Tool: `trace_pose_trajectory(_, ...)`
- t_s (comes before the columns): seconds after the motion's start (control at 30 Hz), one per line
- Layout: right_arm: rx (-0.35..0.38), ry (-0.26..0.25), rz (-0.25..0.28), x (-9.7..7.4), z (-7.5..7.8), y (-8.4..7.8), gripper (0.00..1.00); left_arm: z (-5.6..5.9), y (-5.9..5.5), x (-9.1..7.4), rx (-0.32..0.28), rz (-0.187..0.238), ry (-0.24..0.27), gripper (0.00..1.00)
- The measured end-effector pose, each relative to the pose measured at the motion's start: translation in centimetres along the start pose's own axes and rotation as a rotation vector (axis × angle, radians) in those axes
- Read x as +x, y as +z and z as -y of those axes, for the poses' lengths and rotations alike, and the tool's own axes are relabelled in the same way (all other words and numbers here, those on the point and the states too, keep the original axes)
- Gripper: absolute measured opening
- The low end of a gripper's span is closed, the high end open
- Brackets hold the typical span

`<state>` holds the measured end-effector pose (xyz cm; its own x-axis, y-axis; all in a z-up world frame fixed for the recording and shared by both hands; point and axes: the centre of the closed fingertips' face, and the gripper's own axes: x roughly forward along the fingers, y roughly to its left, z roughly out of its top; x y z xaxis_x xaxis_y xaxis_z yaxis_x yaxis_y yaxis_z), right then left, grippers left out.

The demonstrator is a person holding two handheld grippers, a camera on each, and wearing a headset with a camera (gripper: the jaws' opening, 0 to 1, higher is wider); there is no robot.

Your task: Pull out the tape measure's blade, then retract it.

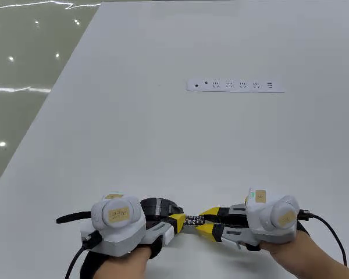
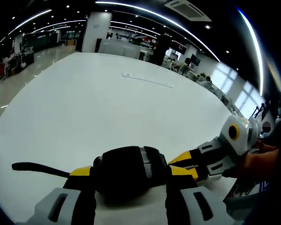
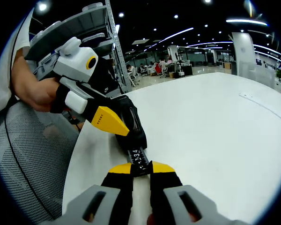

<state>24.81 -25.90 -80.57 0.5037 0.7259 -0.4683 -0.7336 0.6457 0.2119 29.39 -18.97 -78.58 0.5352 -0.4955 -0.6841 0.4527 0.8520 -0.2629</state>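
Tape [image 1: 160, 207]: black, rounded case [image 2: 127, 169] with a greyer ribbed band across its middle. A thin black strap [image 2: 33, 168] trails off it along the white tabletop [image 1: 163, 128], away from the blade side.

Blade [image 3: 137, 158]: dark with pale markings, only a short length out of the case.

Position: low over the near edge of the tabletop, between the two grippers. We cannot tell whether the case rests on the surface or sits just above it.

Left gripper [image 2: 131, 174]: yellow-tipped jaws clamped on the case, one on each flank.

Right gripper [image 3: 141, 168]: jaws pinched together on the free end of the blade.

Axis: in the head view the blade runs straight across in front of the person, case at the left end and blade tip at the right, with the two grippers facing each other along that line. The strap carries the line on to the left.

Power strip [image 1: 235, 86]: white, lying flat, well apart, farther up the tabletop.
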Motion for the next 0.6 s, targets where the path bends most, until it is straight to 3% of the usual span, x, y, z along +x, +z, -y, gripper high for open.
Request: trace_pose_trajectory(0.6,-0.018,-0.007,-0.008,0.06,-0.01,0.05,0.11,0.03,0.10,-0.03,0.009,0.011,0.020,0.57)
